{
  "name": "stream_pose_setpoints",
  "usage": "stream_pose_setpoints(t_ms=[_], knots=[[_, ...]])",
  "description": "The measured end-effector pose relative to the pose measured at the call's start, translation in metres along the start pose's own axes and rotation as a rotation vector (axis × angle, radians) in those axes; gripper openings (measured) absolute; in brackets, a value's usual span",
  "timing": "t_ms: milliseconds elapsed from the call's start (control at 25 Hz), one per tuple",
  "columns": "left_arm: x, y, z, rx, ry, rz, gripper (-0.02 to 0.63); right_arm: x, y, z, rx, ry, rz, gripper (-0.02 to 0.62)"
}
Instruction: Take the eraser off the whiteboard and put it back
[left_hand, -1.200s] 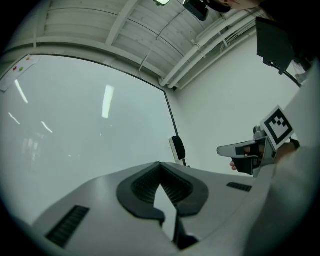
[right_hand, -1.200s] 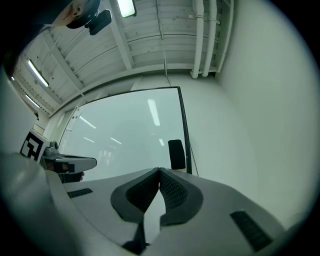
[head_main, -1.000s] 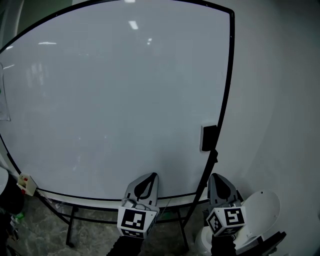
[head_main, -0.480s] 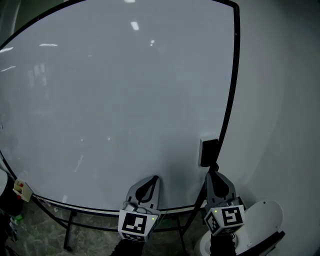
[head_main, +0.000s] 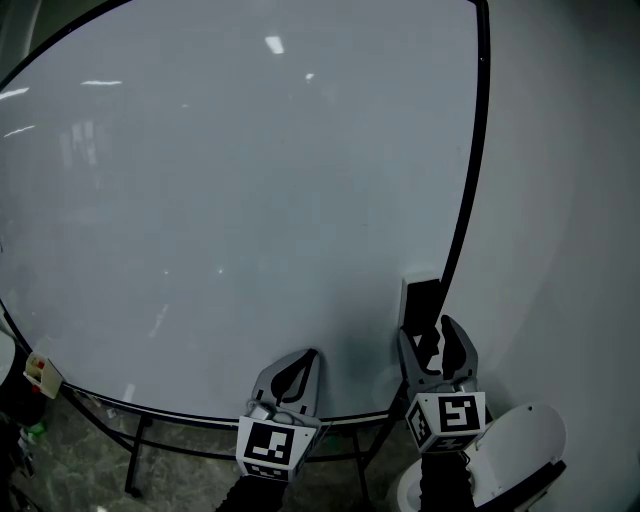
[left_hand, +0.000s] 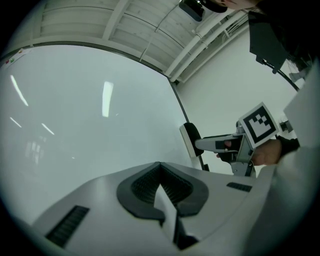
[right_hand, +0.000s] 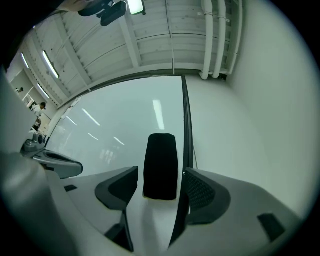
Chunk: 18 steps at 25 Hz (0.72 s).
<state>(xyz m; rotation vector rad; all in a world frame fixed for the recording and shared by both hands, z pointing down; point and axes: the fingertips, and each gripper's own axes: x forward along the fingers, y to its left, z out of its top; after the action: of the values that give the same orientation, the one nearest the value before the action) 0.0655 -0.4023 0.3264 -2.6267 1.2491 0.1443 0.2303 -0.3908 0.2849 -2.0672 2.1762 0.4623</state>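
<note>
The right gripper (right_hand: 160, 174) is holding its jaws spread as wide as they go, having just been opening, and the black eraser (right_hand: 160, 165) is standing upright in the gap between them. A sliver of space is showing on each side of the eraser, so the pads are flanking it without pressing on it, and nothing is gripped yet. The wide spread is likely chosen so the jaws can clear the eraser's width before closing on its two long sides. In the right gripper view, the eraser is lying dead ahead at twelve o'clock, with its lower end already reaching down past the jaw tips. It is clinging flat to the whiteboard (head_main: 250, 200), probably by a magnet, near the board's four o'clock edge, just beside the black frame (head_main: 470, 200). The frame is running past the eraser at three o'clock, with the pale wall (head_main: 560, 200) lying beyond it. The left gripper (head_main: 303, 354) is hovering at nine o'clock from the right one, near the board's lower edge and well apart from the eraser. Its jaws are pressing together on nothing, which suggests it is idling while the right gripper does the lifting.
</note>
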Motion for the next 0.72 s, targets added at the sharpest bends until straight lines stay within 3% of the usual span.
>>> stream_pose_setpoints(t_ms=[560,720], knots=[[0.000,0.005,-0.001,0.012,0.011,0.000,0.006,0.033,0.002,-0.002,-0.009,-0.004,0.005,0.276],[-0.003,0.007,-0.001,0.016,0.013,0.004,0.006,0.034,-0.002,-0.002,-0.032,-0.004,-0.027,0.276]])
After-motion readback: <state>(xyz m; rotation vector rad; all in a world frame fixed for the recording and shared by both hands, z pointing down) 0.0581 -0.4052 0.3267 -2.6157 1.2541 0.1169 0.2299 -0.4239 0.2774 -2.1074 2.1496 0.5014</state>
